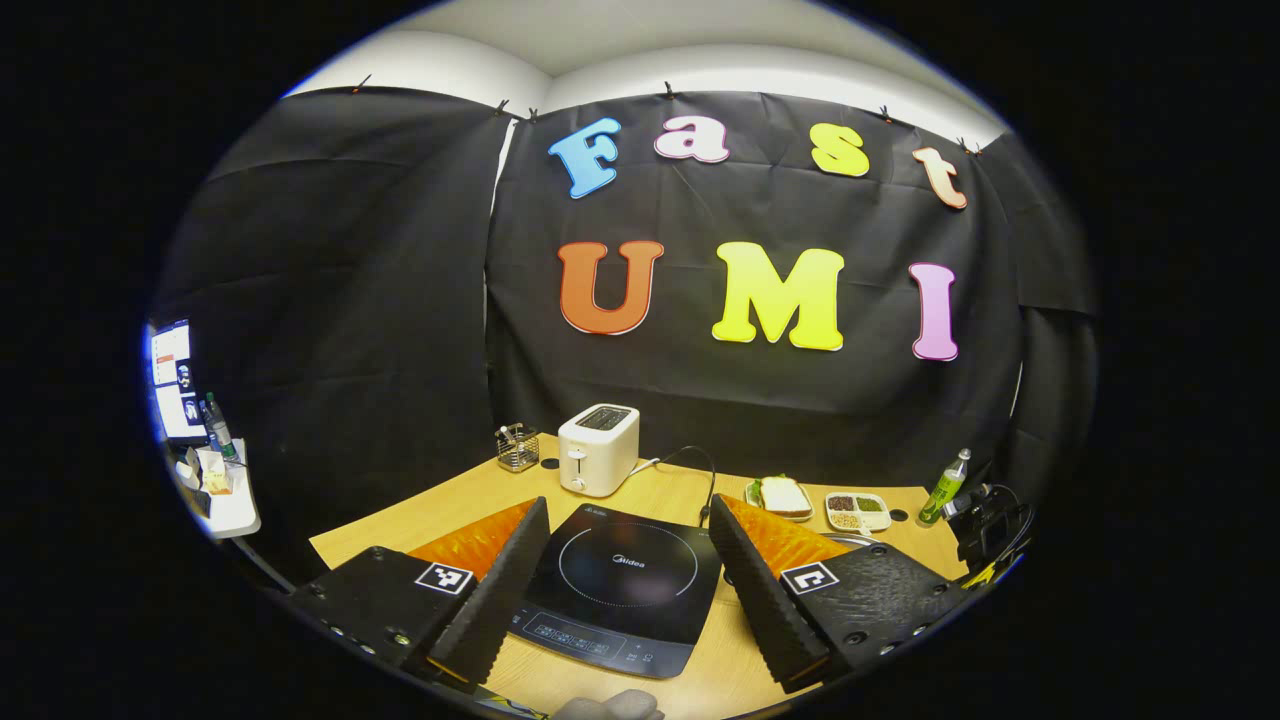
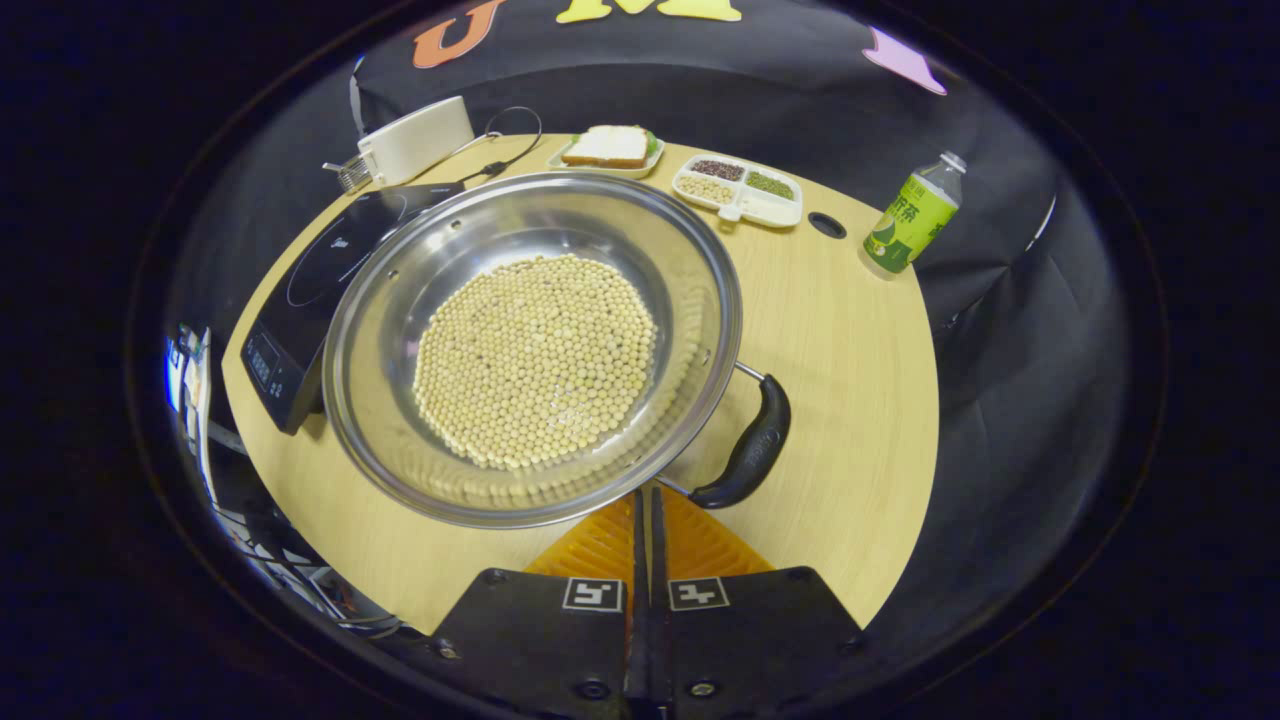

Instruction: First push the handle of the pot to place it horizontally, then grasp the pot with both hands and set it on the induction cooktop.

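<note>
In the right gripper view a wide steel pot [image 2: 400, 300] filled with pale soybeans [image 2: 535, 360] stands on the wooden table [image 2: 850, 380], right beside the black induction cooktop [image 2: 310, 290]. Its black loop handle [image 2: 752, 445] sticks out at the near right of the rim. My right gripper [image 2: 645, 497] is shut, with its tips at the pot's near rim just left of the handle and nothing visible between the fingers. The left gripper [image 1: 628, 505] hangs open above the near side of the cooktop [image 1: 620, 585], and its fingers [image 1: 500, 590] frame the cooking ring.
At the back of the table stand a white toaster [image 1: 598, 448] with its cable, a wire holder [image 1: 517, 447], a plate with a sandwich [image 1: 783, 495], a divided dish of beans [image 1: 858, 510] and a green bottle [image 2: 912, 215]. A round hole [image 2: 826, 224] lies near the dish.
</note>
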`<action>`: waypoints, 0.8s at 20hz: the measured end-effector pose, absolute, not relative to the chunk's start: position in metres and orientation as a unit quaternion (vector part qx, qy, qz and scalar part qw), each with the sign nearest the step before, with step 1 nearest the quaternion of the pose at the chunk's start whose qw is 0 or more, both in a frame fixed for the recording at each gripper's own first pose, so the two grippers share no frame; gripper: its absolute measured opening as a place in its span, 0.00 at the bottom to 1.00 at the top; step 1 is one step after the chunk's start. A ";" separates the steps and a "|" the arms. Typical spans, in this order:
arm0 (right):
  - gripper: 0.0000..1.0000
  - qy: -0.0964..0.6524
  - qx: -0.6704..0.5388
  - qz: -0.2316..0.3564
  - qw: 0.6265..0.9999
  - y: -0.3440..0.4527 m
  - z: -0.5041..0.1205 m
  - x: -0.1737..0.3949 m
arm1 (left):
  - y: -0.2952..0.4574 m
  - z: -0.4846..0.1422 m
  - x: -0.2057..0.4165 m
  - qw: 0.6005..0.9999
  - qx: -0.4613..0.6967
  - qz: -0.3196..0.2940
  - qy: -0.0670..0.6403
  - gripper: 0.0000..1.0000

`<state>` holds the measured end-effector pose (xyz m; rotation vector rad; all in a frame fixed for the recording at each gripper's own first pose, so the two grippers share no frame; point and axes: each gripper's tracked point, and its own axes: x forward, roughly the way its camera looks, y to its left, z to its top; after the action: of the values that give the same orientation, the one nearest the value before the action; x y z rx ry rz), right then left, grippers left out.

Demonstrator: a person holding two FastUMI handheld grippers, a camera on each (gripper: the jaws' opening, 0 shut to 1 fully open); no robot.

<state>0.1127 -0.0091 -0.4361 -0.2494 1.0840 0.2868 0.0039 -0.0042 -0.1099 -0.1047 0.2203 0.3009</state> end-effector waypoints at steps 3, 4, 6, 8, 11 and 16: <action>0.04 0.507 -0.127 0.134 0.842 -0.020 -0.433 0.128 | -0.009 -0.114 0.006 0.980 -0.050 0.153 0.118 0.96; 0.04 0.504 -0.129 0.132 0.844 -0.022 -0.432 0.133 | -0.010 -0.116 0.007 0.980 -0.048 0.152 0.120 0.96; 0.01 0.495 -0.142 0.133 0.847 -0.027 -0.430 0.141 | -0.012 -0.115 0.010 0.980 -0.042 0.150 0.122 0.96; 0.01 0.488 -0.146 0.129 0.851 -0.030 -0.427 0.145 | -0.016 -0.114 0.013 0.981 -0.034 0.144 0.122 0.96; 0.01 0.478 -0.143 0.127 0.857 -0.033 -0.422 0.143 | -0.021 -0.114 0.018 0.984 -0.023 0.131 0.119 0.96; 0.10 0.450 -0.121 0.110 0.878 -0.048 -0.403 0.122 | -0.038 -0.131 0.032 0.988 -0.036 0.083 0.126 0.96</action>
<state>0.1216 -0.0481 -0.4031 -0.2517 0.9378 0.2291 0.0316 -0.0376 -0.1312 -0.0722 0.2521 0.1675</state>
